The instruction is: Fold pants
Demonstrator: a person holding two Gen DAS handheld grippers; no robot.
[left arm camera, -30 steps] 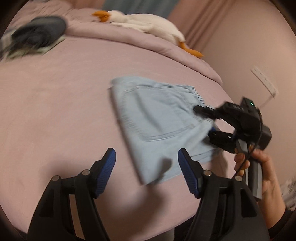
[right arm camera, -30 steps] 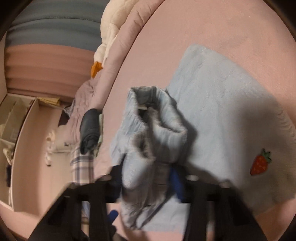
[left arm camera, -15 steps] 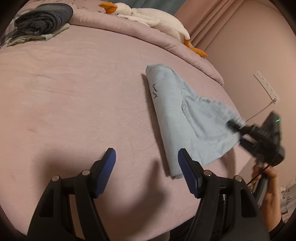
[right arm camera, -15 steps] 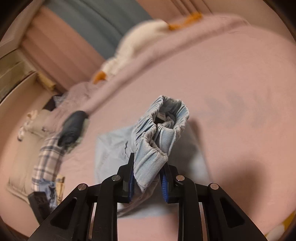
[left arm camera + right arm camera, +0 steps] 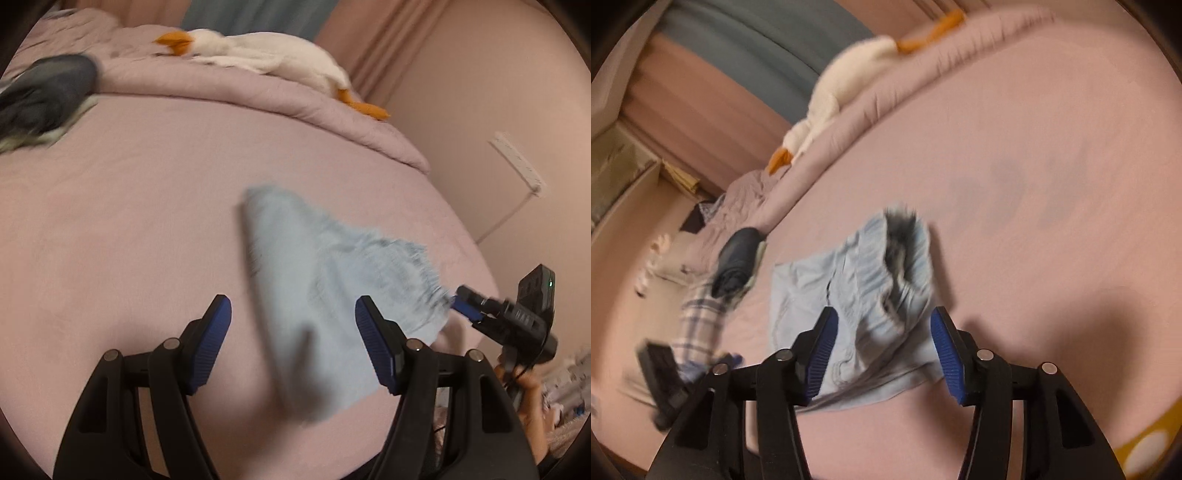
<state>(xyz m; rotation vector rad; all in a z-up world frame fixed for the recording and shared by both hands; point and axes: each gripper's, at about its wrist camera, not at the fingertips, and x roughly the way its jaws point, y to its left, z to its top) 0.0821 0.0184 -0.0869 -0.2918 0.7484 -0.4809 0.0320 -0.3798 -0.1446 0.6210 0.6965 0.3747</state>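
My left hand-held gripper (image 5: 293, 341) hangs wide open, empty, over the pink bed (image 5: 129, 221). The light-blue pants (image 5: 325, 295) lie bunched right of it — mid-fold, I judge. My right hand-held gripper (image 5: 881, 349) gapes around the waistband, gripping nothing. Next I must flatten the bundle and re-grip an edge.

Light blue pants (image 5: 325, 295), pink bedsheet (image 5: 129, 221)

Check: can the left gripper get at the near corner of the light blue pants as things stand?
Probably yes. The left gripper is open, and the near end of the pants lies on the bed between its fingers, nothing on top of it.
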